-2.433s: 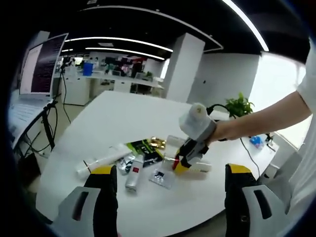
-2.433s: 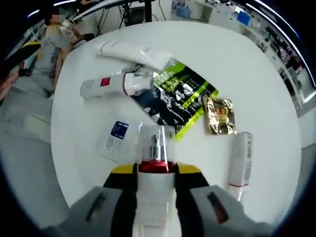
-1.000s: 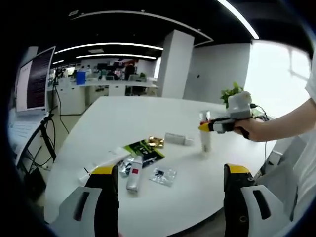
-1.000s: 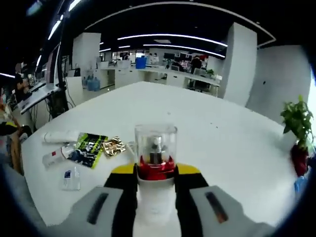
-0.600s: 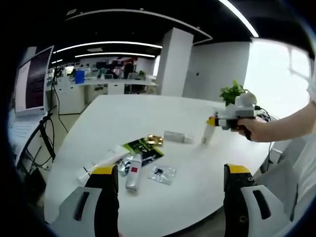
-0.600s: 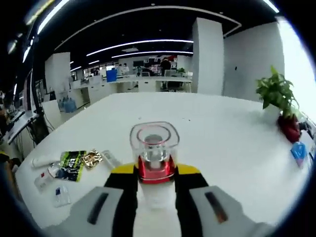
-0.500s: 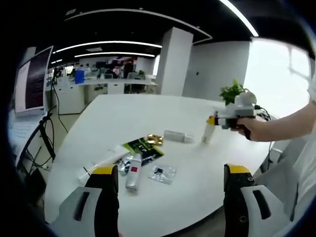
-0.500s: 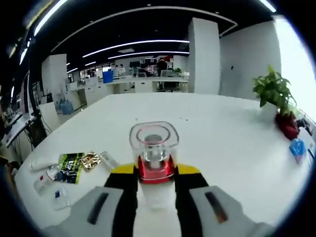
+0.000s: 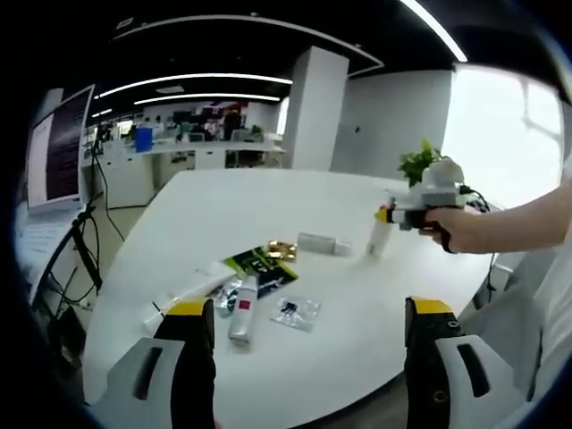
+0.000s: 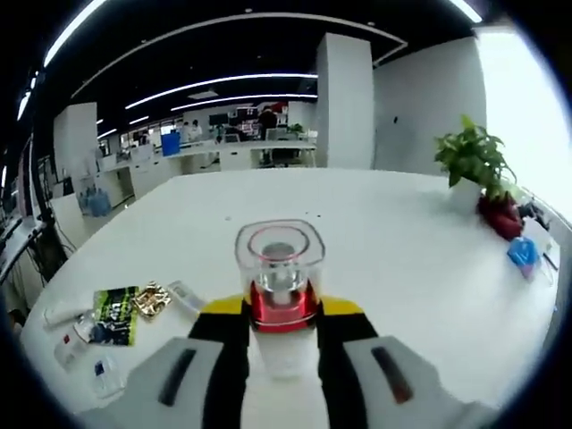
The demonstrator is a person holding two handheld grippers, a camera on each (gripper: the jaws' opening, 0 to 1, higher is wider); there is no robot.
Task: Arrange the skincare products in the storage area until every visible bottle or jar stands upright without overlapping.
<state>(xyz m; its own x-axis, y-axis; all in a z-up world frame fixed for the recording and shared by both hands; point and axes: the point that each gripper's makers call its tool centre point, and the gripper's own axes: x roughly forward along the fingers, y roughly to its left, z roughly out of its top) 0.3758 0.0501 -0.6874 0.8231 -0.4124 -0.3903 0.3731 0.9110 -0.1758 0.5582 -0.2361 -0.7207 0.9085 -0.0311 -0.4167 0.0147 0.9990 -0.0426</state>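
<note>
Two jaws of your right gripper (image 10: 279,335) pinch a white pump bottle (image 10: 279,295), upright over the white table (image 10: 402,259). Your left gripper (image 9: 304,357) hangs spread wide, holding nothing. Tubes (image 9: 243,308), sachets (image 9: 295,310) and a green packet (image 9: 261,265) lie flat nearby; a plant (image 10: 474,156) stands well apart.

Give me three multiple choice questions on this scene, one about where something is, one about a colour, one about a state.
1. Where is the potted plant?
A. on the white table's far edge
B. on the floor
C. by the sachets

2. What colour is the pump bottle's collar?
A. blue
B. red
C. green

3. What state is the right gripper in?
A. open
B. shut on nothing
C. shut on the pump bottle

Answers: 1 A, it stands at the far rim; 2 B, a red band under the clear cap; 3 C, both jaws press the bottle.
</note>
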